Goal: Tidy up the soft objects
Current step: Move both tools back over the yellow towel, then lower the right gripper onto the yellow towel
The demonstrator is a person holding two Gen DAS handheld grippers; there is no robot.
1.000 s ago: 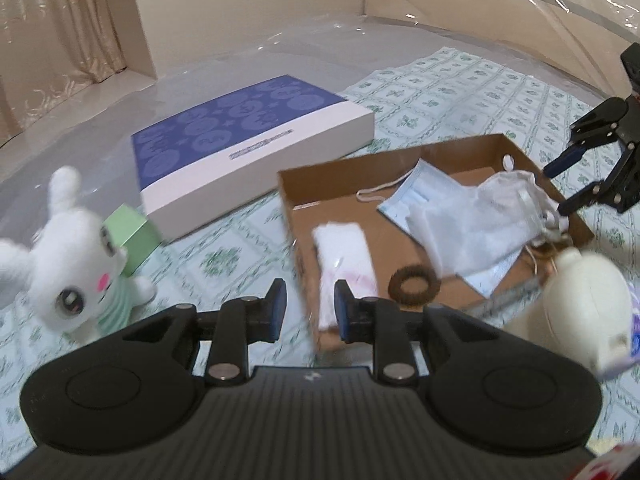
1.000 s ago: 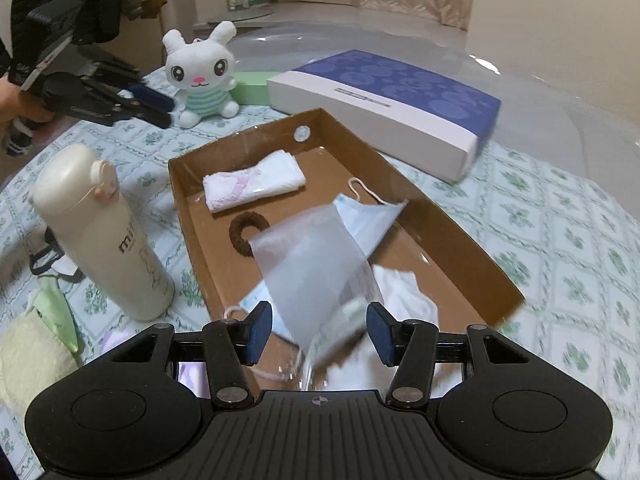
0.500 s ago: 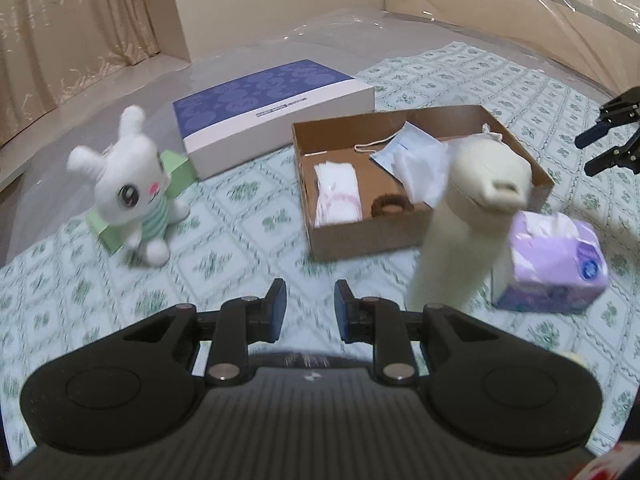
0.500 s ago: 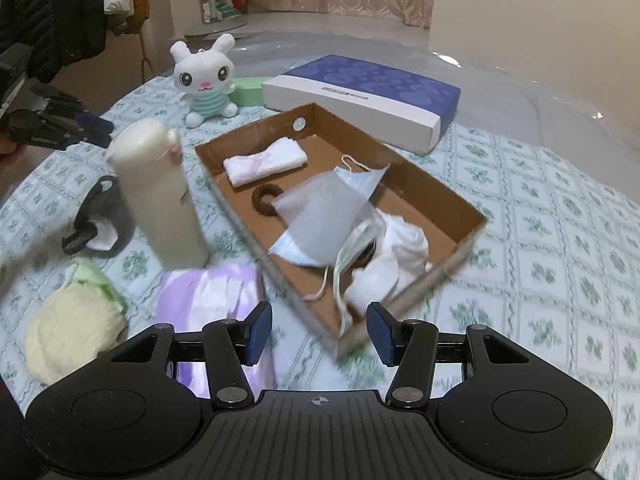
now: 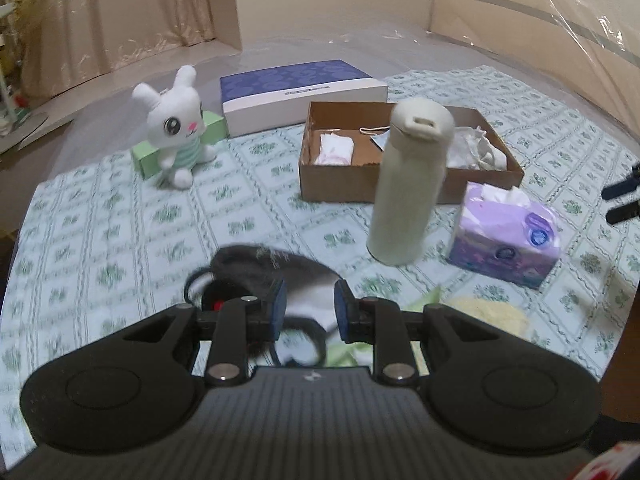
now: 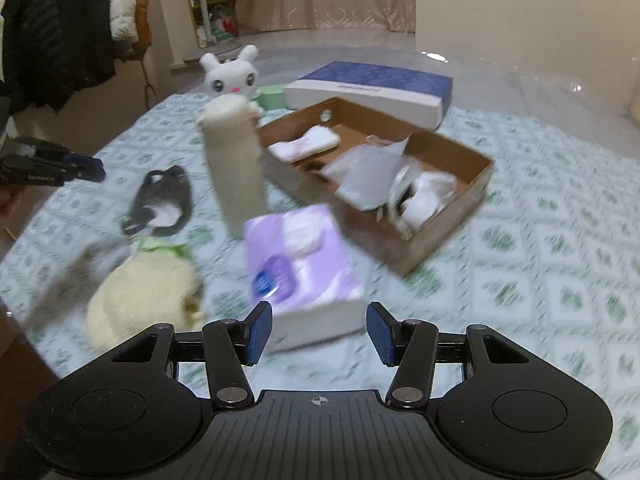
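A brown cardboard box (image 5: 340,190) (image 6: 440,236) holds a folded white cloth (image 5: 334,148) (image 6: 304,146), a hair tie and pale face masks (image 6: 368,172). A dark grey mask (image 5: 276,272) (image 6: 162,204) lies on the tablecloth just ahead of my left gripper (image 5: 310,304), whose jaws stand narrowly open with nothing between them. A yellow fluffy cloth (image 5: 488,312) (image 6: 144,292) lies beside the mask. My right gripper (image 6: 320,332) is open and empty, with a purple tissue box (image 6: 300,264) (image 5: 504,236) right ahead of it.
A cream bottle (image 5: 408,184) (image 6: 234,168) stands upright between the mask and the cardboard box. A white plush rabbit (image 5: 174,120) (image 6: 234,74) leans on a green block (image 5: 146,158). A blue-and-white flat box (image 5: 300,88) (image 6: 372,88) lies behind. Coats hang at the far left.
Both grippers have drawn back from the cardboard box toward the near side of the table. The dark mask and the tissue box have come into view. Neither jaw gap has changed.
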